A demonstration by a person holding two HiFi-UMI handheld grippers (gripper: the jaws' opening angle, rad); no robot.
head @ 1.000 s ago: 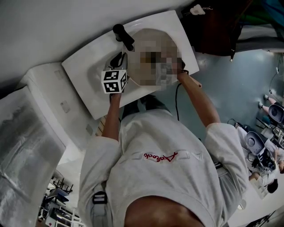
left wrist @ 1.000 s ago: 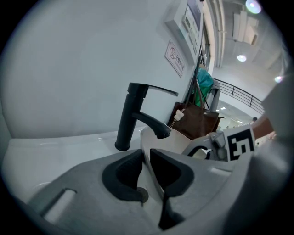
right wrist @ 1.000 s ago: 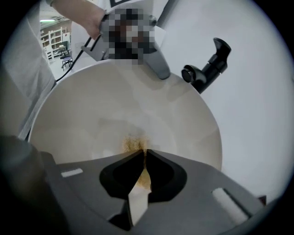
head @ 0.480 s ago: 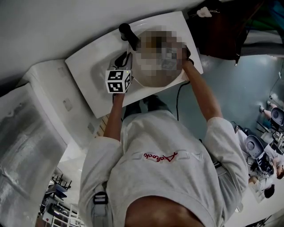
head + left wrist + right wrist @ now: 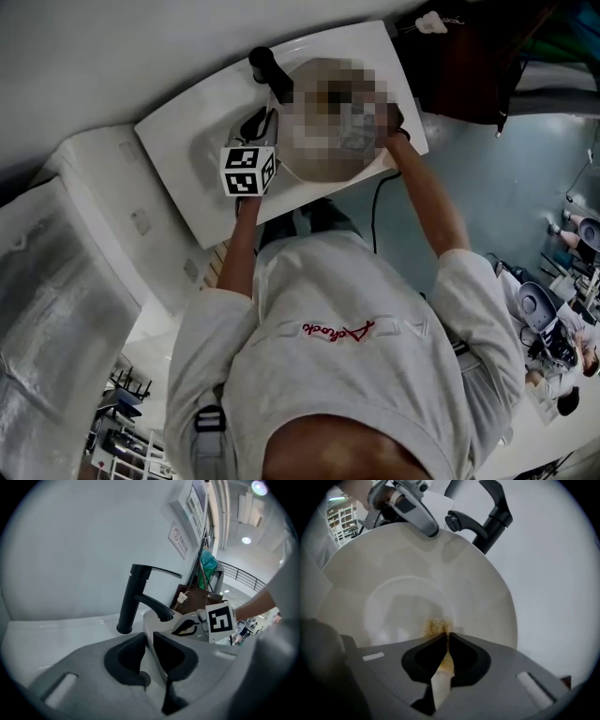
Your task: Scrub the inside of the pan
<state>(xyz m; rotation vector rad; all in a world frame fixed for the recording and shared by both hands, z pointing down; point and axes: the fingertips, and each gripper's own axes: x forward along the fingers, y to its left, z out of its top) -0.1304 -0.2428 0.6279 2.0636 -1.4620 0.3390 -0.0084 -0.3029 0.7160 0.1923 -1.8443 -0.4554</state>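
A white pan [image 5: 389, 588] is held tilted over the white sink [image 5: 178, 131], under the black faucet [image 5: 490, 520]. In the head view a mosaic patch hides most of the pan. My left gripper [image 5: 149, 638] is shut on the pan's thin rim [image 5: 150, 625]; its marker cube [image 5: 248, 172] shows in the head view. My right gripper [image 5: 446, 637] is shut on a scrubber with yellow-brown bristles [image 5: 437, 626], and the bristles touch the pan's inner bottom. The left gripper [image 5: 410, 506] shows at the pan's far rim in the right gripper view.
The black faucet [image 5: 132, 601] stands at the sink's back edge by a white wall, close beside the pan. The right gripper's marker cube [image 5: 220, 619] shows beyond the pan. A white counter [image 5: 103, 216] lies left of the sink. A dark bag [image 5: 459, 56] hangs at the right.
The pan and both grippers have shifted slightly to the right, closer to the faucet. Both grips are unchanged.
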